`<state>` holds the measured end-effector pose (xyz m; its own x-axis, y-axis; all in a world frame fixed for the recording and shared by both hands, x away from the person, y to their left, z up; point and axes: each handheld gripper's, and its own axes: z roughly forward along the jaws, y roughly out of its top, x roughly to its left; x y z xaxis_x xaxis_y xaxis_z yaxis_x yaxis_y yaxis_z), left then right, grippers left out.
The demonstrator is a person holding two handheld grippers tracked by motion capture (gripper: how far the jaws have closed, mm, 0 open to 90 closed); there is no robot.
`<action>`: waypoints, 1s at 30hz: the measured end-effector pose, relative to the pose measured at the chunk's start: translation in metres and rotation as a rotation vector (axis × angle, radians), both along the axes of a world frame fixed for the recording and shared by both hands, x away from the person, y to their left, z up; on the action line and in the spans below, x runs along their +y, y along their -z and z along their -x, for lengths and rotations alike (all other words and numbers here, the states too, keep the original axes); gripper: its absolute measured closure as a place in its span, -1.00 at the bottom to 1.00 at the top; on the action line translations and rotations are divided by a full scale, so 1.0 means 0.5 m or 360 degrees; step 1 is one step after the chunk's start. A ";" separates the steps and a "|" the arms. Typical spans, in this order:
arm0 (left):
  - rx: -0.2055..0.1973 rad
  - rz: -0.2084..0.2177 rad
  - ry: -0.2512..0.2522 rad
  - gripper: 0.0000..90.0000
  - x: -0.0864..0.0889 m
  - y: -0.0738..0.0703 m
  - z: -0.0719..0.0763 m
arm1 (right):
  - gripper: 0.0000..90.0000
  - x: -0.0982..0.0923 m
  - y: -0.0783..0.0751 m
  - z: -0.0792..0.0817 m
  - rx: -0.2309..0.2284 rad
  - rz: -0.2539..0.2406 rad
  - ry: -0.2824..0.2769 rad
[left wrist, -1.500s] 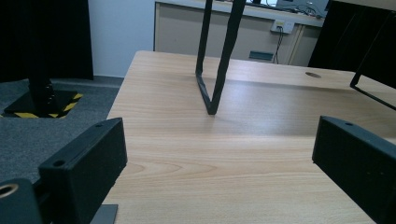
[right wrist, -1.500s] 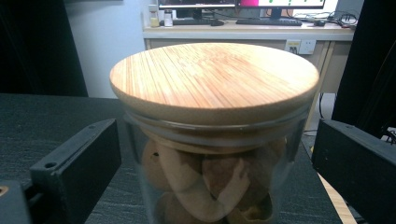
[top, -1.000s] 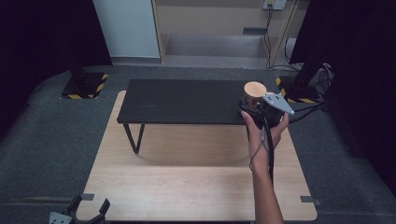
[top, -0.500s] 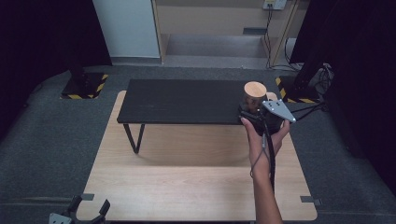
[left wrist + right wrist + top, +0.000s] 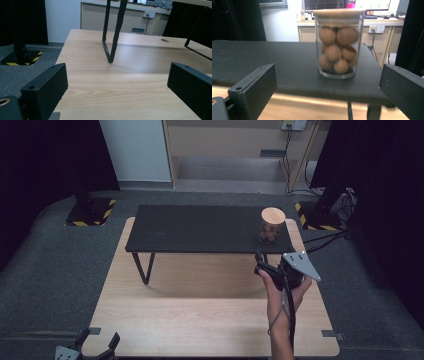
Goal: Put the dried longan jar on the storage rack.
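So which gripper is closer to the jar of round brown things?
The right gripper, held up just in front of the jar on the black bench. The left gripper sits far away at the wooden table's near corner.

A lab: black curtains (image 5: 45,165), hazard-taped stands (image 5: 92,210), monitors (image 5: 347,4).

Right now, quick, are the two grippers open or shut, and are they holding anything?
Left gripper: open, holding nothing.
Right gripper: open, empty, facing the clear walnut jar with a wooden lid.

A clear glass jar (image 5: 338,45) with a flat wooden lid (image 5: 273,215) stands upright near the right end of the black bench (image 5: 200,227), close to its front edge; it is shut and packed with round brown walnuts (image 5: 334,52)
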<state>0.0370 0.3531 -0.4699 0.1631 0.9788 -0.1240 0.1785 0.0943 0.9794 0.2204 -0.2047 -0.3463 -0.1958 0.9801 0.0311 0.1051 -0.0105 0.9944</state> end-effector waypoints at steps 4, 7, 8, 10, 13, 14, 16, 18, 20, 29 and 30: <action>0.0006 -0.0014 0.0004 -0.96 0.001 0.001 -0.010 | -0.97 -0.002 0.029 0.047 0.0021 -0.0013 0.0021; 0.0009 -0.0035 0.0008 -0.96 0.001 0.001 -0.022 | -0.97 -0.007 0.055 0.081 0.0035 -0.0017 0.0026; 0.0008 -0.0038 0.0010 -0.96 0.002 0.000 -0.026 | -0.97 -0.009 0.066 0.096 0.0041 -0.0021 0.0030; 0.0005 -0.0037 0.0014 -0.96 0.003 0.000 -0.032 | -0.97 -0.014 0.084 0.115 0.0049 -0.0037 0.0031; -0.0007 -0.0045 0.0020 -0.96 0.002 -0.003 -0.039 | -0.97 -0.022 0.113 0.145 0.0064 -0.0049 0.0028; -0.0013 -0.0047 0.0019 -0.96 0.001 -0.004 -0.041 | -0.97 -0.023 0.122 0.155 0.0067 -0.0045 0.0038; -0.0023 -0.0054 0.0017 -0.96 0.002 -0.006 -0.046 | -0.97 -0.025 0.141 0.177 0.0054 -0.0038 0.0052; -0.0032 -0.0062 0.0009 -0.96 0.002 -0.008 -0.051 | -0.97 -0.030 0.163 0.203 0.0032 -0.0063 0.0076; -0.0041 -0.0064 0.0000 -0.96 0.004 -0.009 -0.055 | -0.96 -0.035 0.186 0.223 -0.0001 -0.0080 0.0083; -0.0047 -0.0073 -0.0014 -0.97 0.007 -0.013 -0.076 | -0.95 -0.046 0.232 0.262 -0.0034 -0.0062 0.0114; -0.0050 -0.0067 -0.0016 -0.97 0.007 -0.013 -0.076 | -0.95 -0.045 0.235 0.263 -0.0030 -0.0065 0.0118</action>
<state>0.0752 0.3566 -0.4633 0.1563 0.9847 -0.0775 0.1466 0.0544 0.9877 0.0887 -0.2274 -0.4637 -0.1240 0.9899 0.0685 0.0841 -0.0583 0.9948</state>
